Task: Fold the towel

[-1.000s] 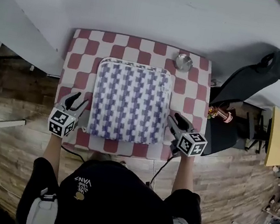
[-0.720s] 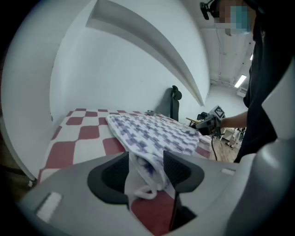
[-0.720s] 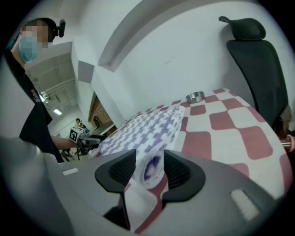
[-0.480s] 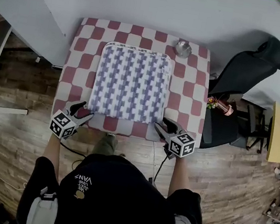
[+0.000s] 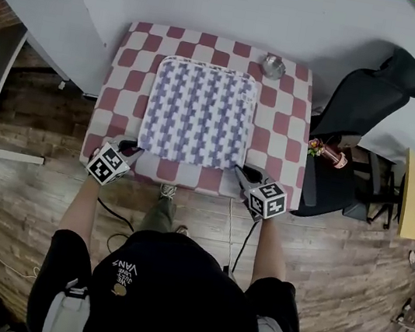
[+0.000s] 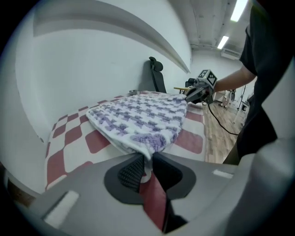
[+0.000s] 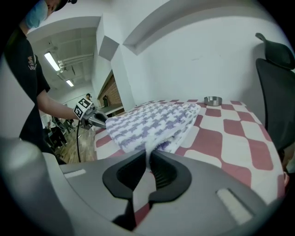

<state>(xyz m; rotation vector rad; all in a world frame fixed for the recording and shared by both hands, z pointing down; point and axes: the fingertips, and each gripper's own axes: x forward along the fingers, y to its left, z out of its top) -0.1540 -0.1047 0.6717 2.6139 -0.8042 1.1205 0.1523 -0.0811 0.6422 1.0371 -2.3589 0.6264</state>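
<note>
The purple-and-white chequered terry towel (image 5: 197,112) lies flat, upper middle of the frame, on the red-and-white checked table (image 5: 281,126). The left gripper (image 5: 131,152) and right gripper (image 5: 243,172) are closing, each pinching one of its lower corners. This looks like the grasping step; the next move probably calls for lifting both corners evenly towards the top edge.

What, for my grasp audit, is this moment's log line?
left gripper: closing on towel corner | right gripper: closing on towel corner | towel: flat

Right gripper (image 7: 148,161) jaws closing on towel (image 7: 152,120) corner; towel atop checkered table (image 7: 221,138).
</note>
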